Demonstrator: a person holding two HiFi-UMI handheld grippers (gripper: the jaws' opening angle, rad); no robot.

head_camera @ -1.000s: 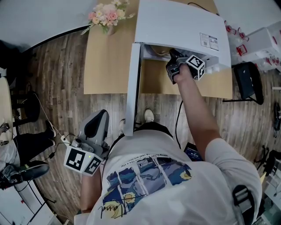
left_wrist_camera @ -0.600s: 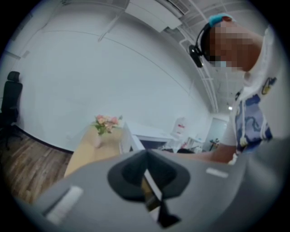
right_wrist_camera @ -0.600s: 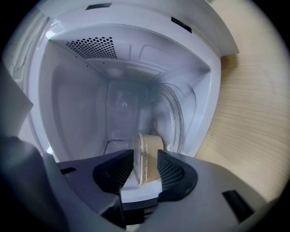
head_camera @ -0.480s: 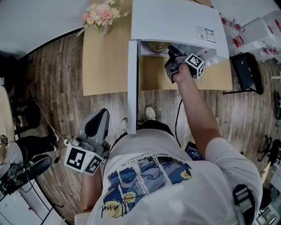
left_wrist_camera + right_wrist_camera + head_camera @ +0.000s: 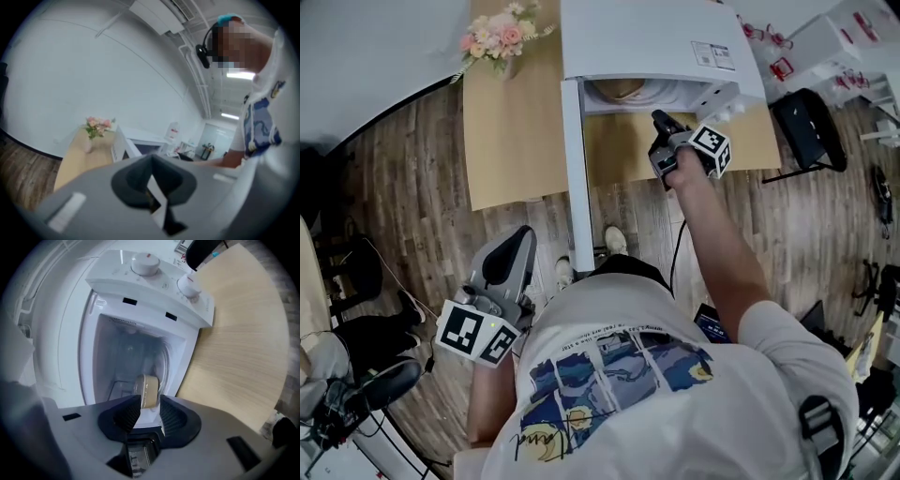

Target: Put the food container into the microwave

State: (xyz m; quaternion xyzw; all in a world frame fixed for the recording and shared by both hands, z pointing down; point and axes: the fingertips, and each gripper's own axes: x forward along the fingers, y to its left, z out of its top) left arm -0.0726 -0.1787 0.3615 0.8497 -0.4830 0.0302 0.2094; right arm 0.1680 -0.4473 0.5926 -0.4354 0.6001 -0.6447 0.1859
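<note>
Food container point(image 5: 147, 391) sits inside microwave point(image 5: 647, 37) cavity, door point(image 5: 574, 187) standing open on the left. Right gripper point(image 5: 659, 124) just outside the opening, fingers apart, empty (clear gap to container). Left gripper point(image 5: 517, 248) low, near left, fingers together.

The microwave point(image 5: 647, 37) is white, with two dials on its panel, and stands on a tan table point(image 5: 516, 131). Its door point(image 5: 572, 178) is swung wide open. The container point(image 5: 149, 390) is round, shallow and beige, and sits inside the lit cavity.
</note>
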